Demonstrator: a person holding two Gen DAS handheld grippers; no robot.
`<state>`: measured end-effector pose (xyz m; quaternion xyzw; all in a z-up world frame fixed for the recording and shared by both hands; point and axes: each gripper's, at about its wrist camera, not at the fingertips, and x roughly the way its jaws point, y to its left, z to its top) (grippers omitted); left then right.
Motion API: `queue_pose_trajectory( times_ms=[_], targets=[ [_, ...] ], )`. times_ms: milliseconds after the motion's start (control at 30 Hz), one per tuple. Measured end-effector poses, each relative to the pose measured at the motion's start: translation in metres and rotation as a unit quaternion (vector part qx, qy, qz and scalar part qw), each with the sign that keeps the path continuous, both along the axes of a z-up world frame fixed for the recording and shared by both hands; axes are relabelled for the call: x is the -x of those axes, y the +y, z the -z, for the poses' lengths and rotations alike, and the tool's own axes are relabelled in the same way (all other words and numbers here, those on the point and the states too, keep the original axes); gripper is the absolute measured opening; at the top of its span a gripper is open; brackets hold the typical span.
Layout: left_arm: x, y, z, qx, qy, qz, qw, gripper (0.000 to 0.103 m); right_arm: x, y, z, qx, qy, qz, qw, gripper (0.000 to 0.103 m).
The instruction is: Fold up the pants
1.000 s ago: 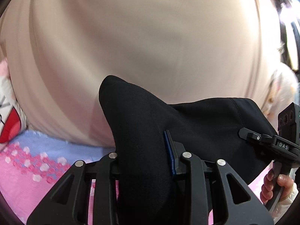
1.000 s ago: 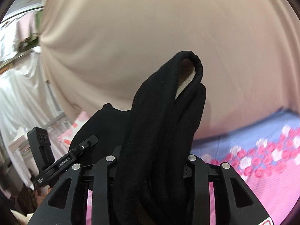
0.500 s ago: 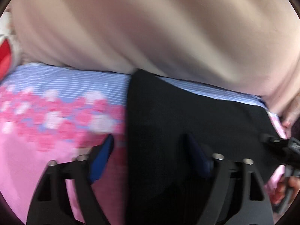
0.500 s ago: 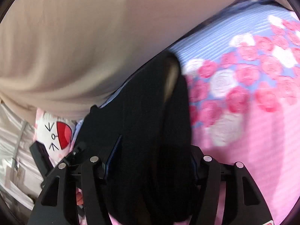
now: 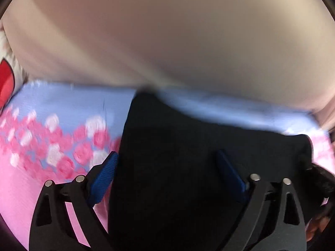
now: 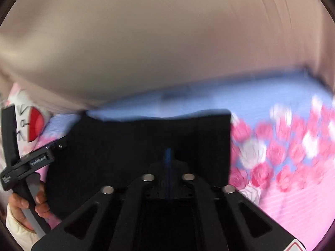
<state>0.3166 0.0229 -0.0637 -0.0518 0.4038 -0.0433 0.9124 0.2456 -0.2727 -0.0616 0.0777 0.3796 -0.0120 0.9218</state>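
The beige curtain (image 5: 167, 33) fills the far half of both wrist views, as it did a second ago, but it now sits higher in the frame and more of the bed sheet (image 5: 62, 113) shows: blue along the far edge, then pink and white roses, then plain pink nearest the cameras.

The black pants (image 6: 146, 146) now lie flat on the bed sheet as a folded rectangle, far edge toward the curtain. A second ago they hung bunched in the air, gripped in both claws.

The left claw (image 5: 167, 171) has just been opening. Its jaws stand wide apart, with the blue pads (image 5: 103, 179) clear of the fabric, so it is released; the left edge of the pants lies between the fingers. A second ago this claw was clenched on the cloth.

The right claw (image 6: 168, 156) has just been closing. Its jaws are pressed together with nothing between them, above the near part of the pants. Half a second ago they were spread around the fabric.

A hand (image 6: 23, 207) at the left of the right wrist view grips the handle of the left claw. A cartoon-print pillow (image 6: 31, 123) lies at the far left.
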Motion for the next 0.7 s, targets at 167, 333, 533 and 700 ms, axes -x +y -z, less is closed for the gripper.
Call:
queue_pose_trajectory(
  times_ms=[167,333,533,700],
  targets=[
    [0.0,0.013,-0.002,0.032,0.017,-0.022,0.9991,0.094,0.009,-0.006,-0.007,-0.039,-0.007,0.002,0.999,0.0],
    [0.062,0.004,-0.038,-0.036,-0.044,-0.016,0.9983,0.098,0.062,0.039,-0.042,0.058,-0.041,0.016,0.997,0.012],
    [0.12,0.001,-0.049,-0.084,-0.063,0.002,0.9945,0.098,0.109,0.068,-0.031,0.08,-0.051,0.039,0.995,0.023],
    [0.142,0.003,-0.041,-0.083,-0.062,0.007,0.9946,0.098,0.13,0.066,-0.021,0.075,-0.052,0.067,0.994,0.023]
  ],
)
